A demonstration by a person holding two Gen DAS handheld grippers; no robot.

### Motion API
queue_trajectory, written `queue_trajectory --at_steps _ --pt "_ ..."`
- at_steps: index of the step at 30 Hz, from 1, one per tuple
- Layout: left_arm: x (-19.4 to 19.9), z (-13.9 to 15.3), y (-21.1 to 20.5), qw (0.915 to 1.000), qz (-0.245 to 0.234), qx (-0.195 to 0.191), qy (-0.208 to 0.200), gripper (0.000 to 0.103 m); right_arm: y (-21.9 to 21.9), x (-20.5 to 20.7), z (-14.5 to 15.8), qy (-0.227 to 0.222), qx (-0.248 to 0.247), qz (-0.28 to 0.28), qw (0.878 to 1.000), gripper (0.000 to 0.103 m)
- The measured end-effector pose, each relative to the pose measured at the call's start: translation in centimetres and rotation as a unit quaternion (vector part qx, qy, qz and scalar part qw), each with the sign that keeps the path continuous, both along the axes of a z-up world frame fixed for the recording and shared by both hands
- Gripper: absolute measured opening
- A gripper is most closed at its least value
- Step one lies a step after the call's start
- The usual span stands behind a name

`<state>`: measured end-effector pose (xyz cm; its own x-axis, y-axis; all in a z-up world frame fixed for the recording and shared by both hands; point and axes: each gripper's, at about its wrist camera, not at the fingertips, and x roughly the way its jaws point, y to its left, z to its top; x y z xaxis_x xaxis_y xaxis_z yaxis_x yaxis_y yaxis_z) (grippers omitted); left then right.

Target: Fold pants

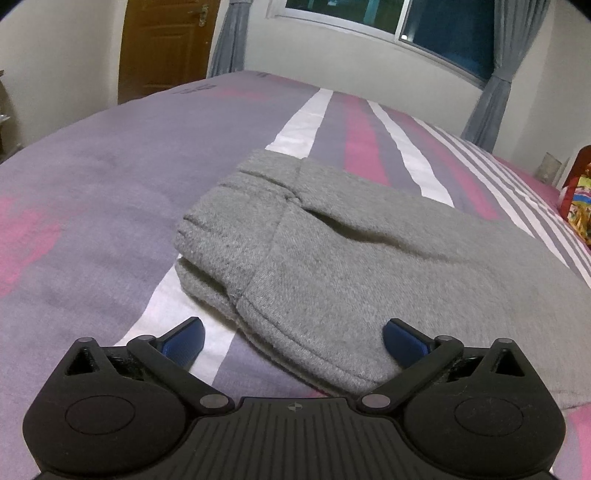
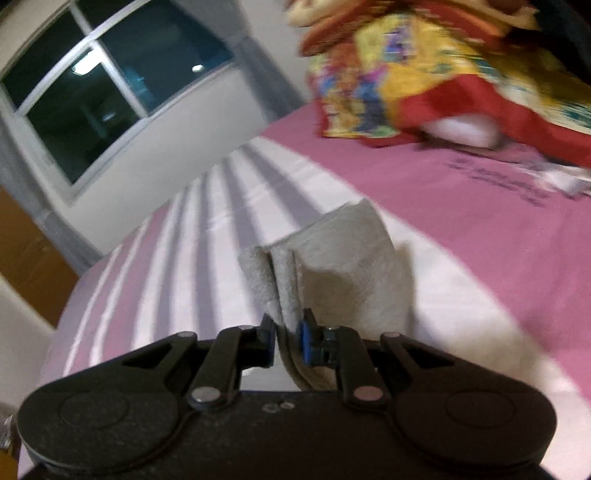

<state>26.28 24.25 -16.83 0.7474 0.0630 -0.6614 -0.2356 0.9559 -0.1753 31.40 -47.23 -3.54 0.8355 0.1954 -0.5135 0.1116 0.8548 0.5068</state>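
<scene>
Spread wide, my left gripper [image 1: 291, 338] hovers low over the bed [image 1: 92, 192], its blue fingertips [image 1: 184, 338] far apart. One tip sits over a white stripe of the sheet, the other just at the near edge of the grey pants [image 1: 332, 258]. Nothing is caught between them. The pants lie flat on the striped purple, pink and white sheet, gathered into a thick bundle whose layered, stacked edges face left, while the broad smooth panel runs off to the right. Beyond the bed, a brown door [image 1: 162, 44] stands at the far left, then a grey curtain [image 1: 231, 37], then a dark window [image 1: 424, 29].

On the right side, my right gripper [image 2: 288, 343] is pressed together on a bunch of the same grey pants [image 2: 332, 258], pinching several layers of fabric between its pads [image 2: 304, 341]. The cloth rises in upright folds from the jaws and is lifted off the sheet, with a corner pointing up. That view is blurred. Left of the cloth I see the window [image 2: 92, 92] and the white and purple stripes; right of it the sheet [image 2: 461, 221] turns plain pink, and a colourful red and yellow cloth [image 2: 424, 74] lies at the far edge of the bed.
</scene>
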Motion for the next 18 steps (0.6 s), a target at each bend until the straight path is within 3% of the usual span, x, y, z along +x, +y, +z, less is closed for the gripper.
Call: queue_trajectory --at_steps 6,10,13,18 --pt "-0.3 0.0 0.3 1.0000 -0.008 -0.001 0.002 0.103 7.9 2.5 0.8 -0.013 0.006 0.082 0.997 0.013" --pt "-0.5 -0.1 0.3 1.0000 -0.008 -0.003 -0.001 0.103 13.4 2.8 1.1 -0.026 -0.011 0.153 0.988 0.013" --pt "-0.6 -0.1 0.3 0.9999 -0.009 -0.004 -0.003 0.103 17.9 1.9 0.5 -0.037 -0.039 0.220 0.974 0.013" --pt "-0.7 -0.2 0.5 0.9999 -0.013 -0.007 -0.006 0.103 24.3 -1.0 -2.1 -0.039 -0.119 0.327 0.937 0.013"
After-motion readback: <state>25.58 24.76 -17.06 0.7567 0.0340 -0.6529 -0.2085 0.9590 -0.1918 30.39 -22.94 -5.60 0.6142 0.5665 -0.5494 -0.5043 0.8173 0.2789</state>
